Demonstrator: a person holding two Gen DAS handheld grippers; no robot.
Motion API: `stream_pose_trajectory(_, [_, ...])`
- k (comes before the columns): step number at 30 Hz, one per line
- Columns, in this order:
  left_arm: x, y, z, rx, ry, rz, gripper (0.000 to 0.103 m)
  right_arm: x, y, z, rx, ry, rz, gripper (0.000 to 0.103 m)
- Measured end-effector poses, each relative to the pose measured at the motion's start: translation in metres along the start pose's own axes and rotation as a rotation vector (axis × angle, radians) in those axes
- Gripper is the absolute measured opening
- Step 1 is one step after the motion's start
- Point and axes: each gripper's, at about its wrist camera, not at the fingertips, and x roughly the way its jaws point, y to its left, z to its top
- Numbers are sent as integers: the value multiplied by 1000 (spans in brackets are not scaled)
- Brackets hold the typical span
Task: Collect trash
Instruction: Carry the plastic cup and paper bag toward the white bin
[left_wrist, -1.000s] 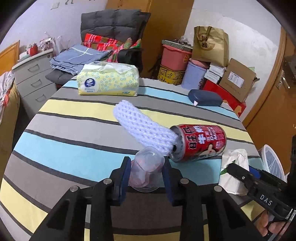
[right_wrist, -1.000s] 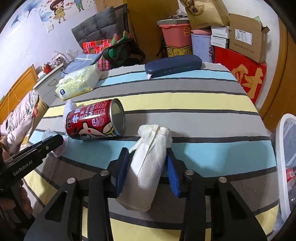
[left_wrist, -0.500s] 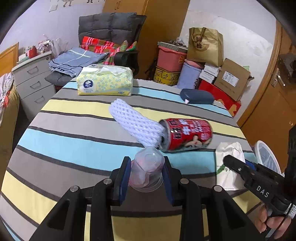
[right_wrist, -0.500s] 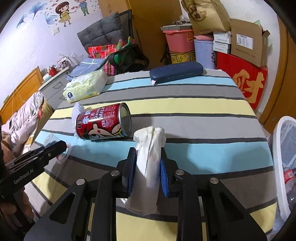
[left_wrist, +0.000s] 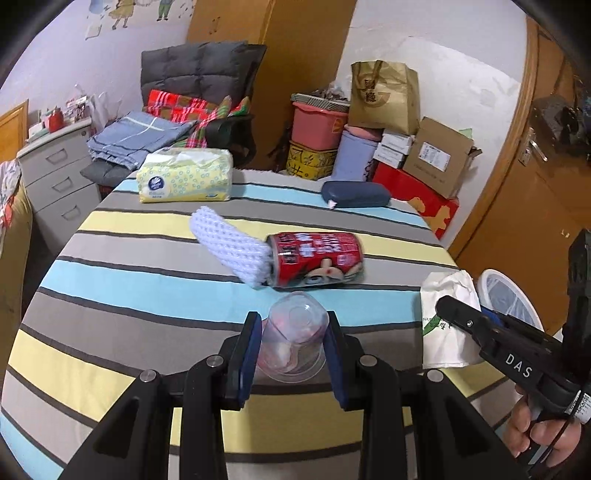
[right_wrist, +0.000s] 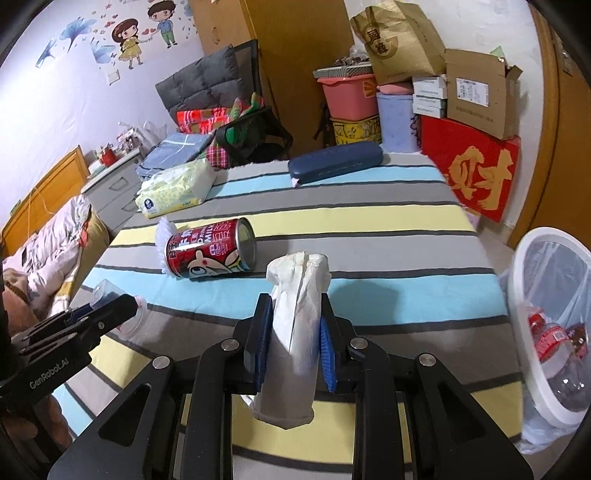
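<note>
Left gripper (left_wrist: 291, 339) clamped on light, crushable plastic cup (left_wrist: 293, 341), right gripper (right_wrist: 293, 343) just closed around soft crumpled paper bag (right_wrist: 295, 332) mid-body, near table's (right_wrist: 369, 221) front edge.

"DAS" in white letters on the black body of the right gripper (left_wrist: 491, 334), seen from the left wrist; "GenRobot.AI" in white along the left gripper (right_wrist: 85, 325), seen from the right wrist. Red can (right_wrist: 210, 254) lying on its side: "MILK" legible among white characters too blurred to read. One large gold Chinese character on the red box (right_wrist: 472, 177); a dark character on the brown paper bag (right_wrist: 399, 40).
</note>
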Motion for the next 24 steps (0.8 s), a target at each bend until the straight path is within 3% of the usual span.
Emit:
stream_pose_trajectory(10, [-22, -49, 0, 66, -39, -49, 34, -32, -25, -2, 34, -65, -29, 24])
stream_pose_trajectory(24, [-36, -145, -2, 196, -73, -143, 34, -79, -84, -9, 117, -151, -114, 24])
